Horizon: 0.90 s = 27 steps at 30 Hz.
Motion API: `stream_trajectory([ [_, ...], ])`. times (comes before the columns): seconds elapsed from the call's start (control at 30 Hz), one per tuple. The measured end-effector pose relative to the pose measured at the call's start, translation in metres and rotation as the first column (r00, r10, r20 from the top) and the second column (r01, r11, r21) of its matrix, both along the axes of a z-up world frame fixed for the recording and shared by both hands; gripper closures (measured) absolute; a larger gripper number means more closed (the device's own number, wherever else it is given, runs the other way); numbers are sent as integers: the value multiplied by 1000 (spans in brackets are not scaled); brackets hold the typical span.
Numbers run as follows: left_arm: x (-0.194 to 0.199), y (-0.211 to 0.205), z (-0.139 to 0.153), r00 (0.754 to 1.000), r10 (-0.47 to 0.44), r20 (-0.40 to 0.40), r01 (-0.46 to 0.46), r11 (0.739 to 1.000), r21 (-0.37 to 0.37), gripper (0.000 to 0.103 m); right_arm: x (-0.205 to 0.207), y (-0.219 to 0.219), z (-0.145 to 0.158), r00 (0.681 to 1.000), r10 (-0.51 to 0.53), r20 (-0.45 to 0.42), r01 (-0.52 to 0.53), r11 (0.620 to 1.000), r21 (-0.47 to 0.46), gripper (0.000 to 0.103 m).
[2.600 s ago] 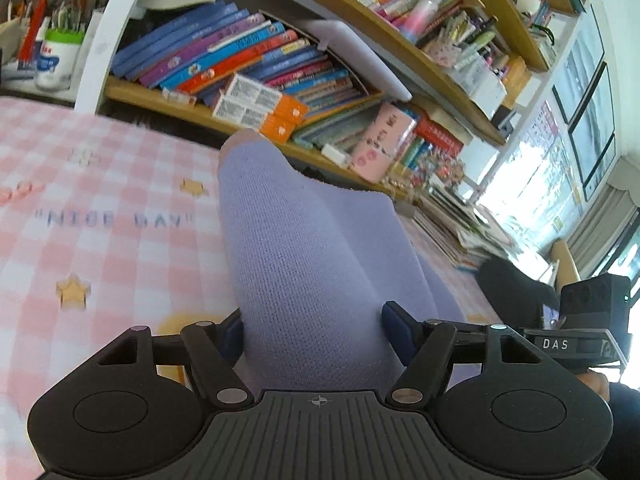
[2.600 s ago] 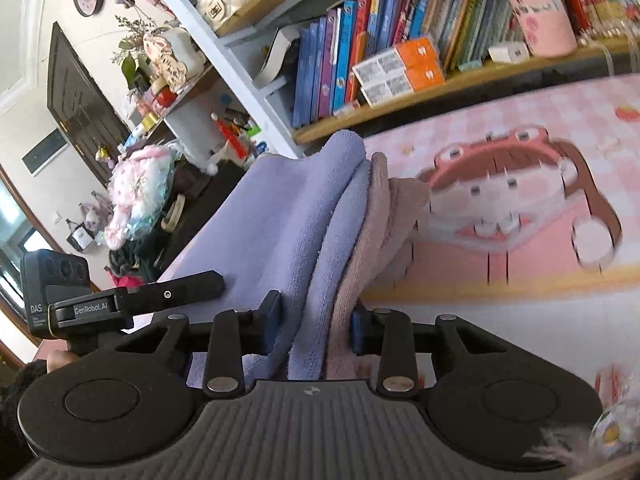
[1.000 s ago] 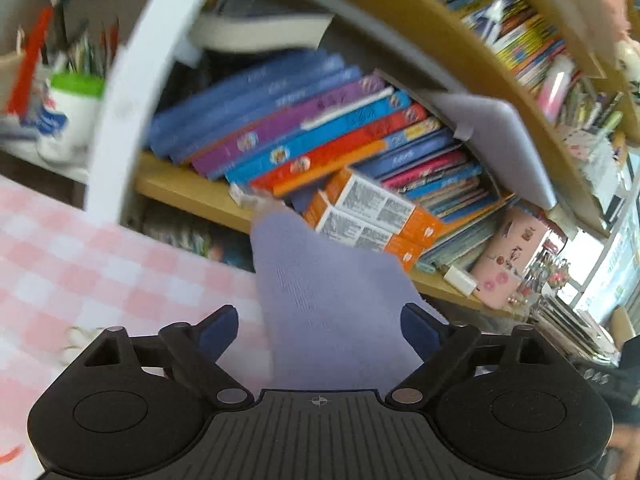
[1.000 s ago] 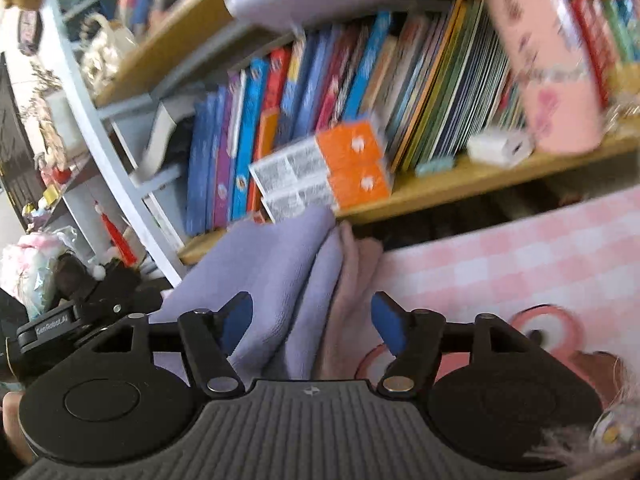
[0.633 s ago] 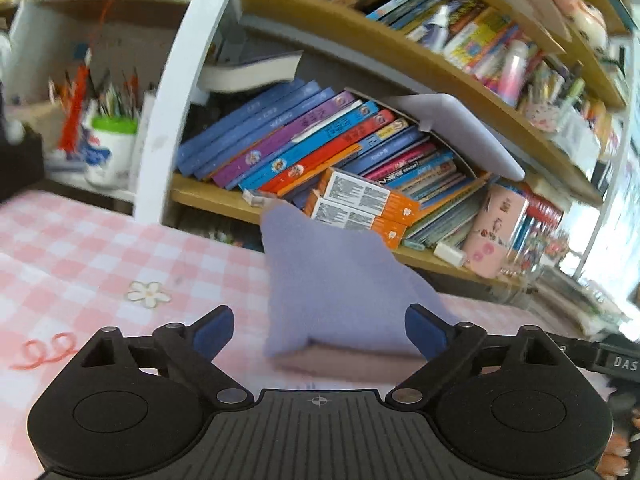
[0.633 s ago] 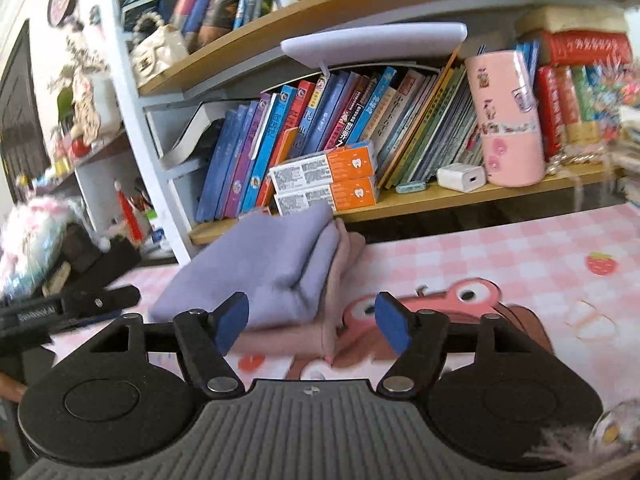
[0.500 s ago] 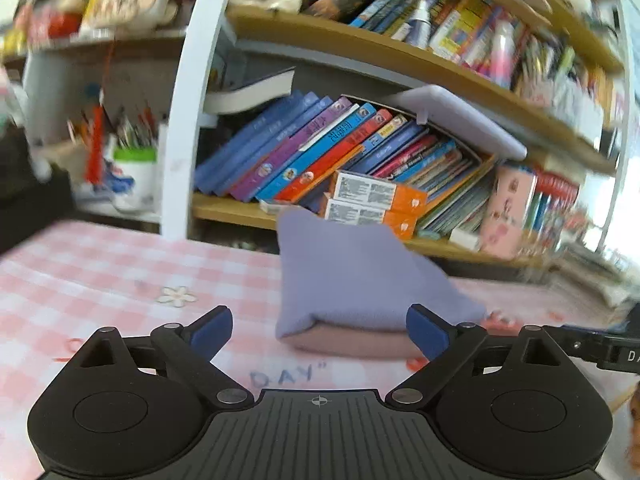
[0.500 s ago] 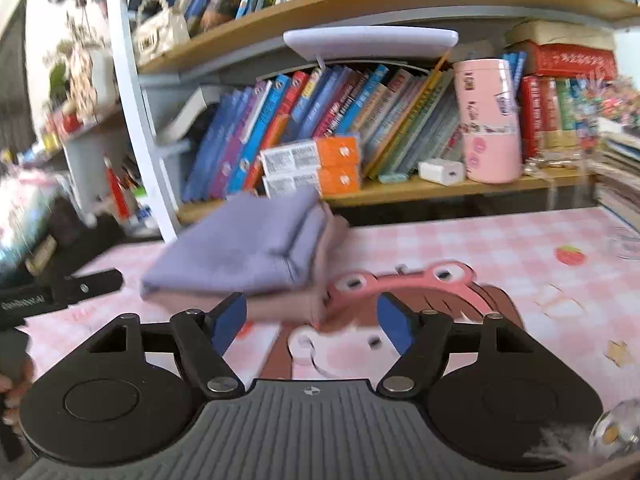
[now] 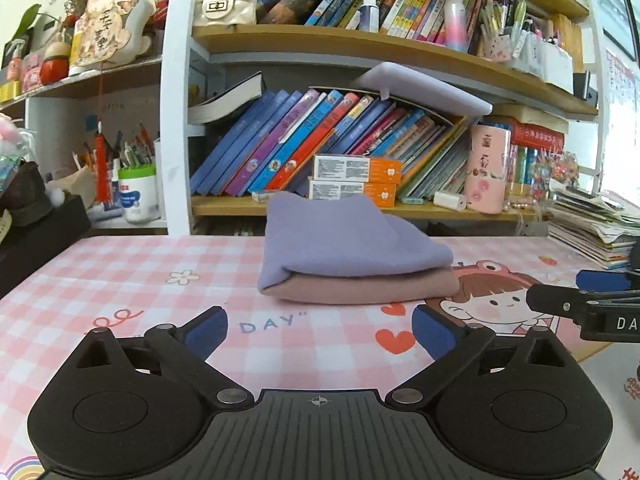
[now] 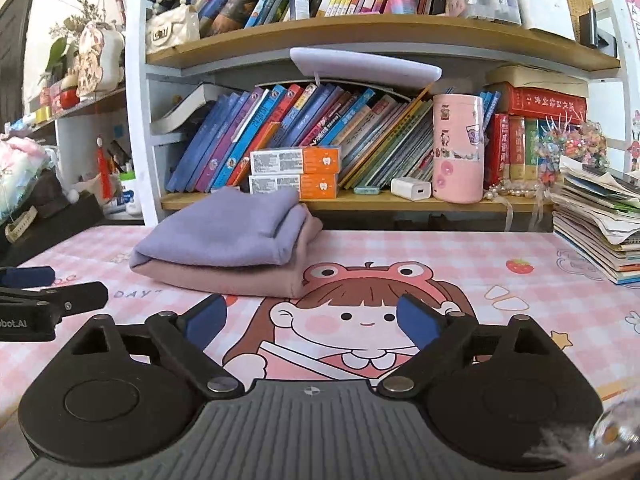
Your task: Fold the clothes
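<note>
Now backed off the clothes (image 9: 352, 256); both grippers (image 9: 320, 326) (image 10: 312, 318) wide apart, empty. Soft, light, floppy; best pinched at folded edge.

Tablecloth (image 9: 120, 264): "DAY". Right gripper (image 9: 600, 312): "DA".

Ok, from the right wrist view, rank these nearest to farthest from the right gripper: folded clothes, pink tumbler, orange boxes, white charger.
1. The folded clothes, on the mat, ahead and left of the right gripper.
2. The white charger, at the shelf's front edge, ahead and right.
3. The pink tumbler and the orange boxes, both on the shelf behind; too close to call.
</note>
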State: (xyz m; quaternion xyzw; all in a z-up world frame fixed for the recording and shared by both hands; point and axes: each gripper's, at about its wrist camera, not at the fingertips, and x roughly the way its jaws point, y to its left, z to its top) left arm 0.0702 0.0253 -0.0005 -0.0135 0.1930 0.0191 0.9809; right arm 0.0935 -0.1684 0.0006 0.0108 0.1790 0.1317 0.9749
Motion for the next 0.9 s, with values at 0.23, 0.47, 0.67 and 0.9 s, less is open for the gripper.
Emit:
stream_trajectory([
  [0.23, 5, 2, -4, 999, 17, -49, -17, 1000, -6, 1, 1, 4, -1, 1000, -14, -5, 14, 1000, -27, 3],
  [0.47, 4, 1, -4, 999, 12, -45, -12, 1000, -1, 0, 2, 7, -1, 1000, -15, -8, 15, 999, -50, 0],
  [0.67, 4, 1, -3, 999, 1, -39, -1, 1000, -6, 0, 4, 7, -2, 999, -22, -24, 21, 998, -53, 0],
  [0.9, 2, -1, -2, 1000, -3, -26, 3, 1000, 8, 0, 6, 8, -2, 999, -21, -33, 19, 998, -60, 0],
])
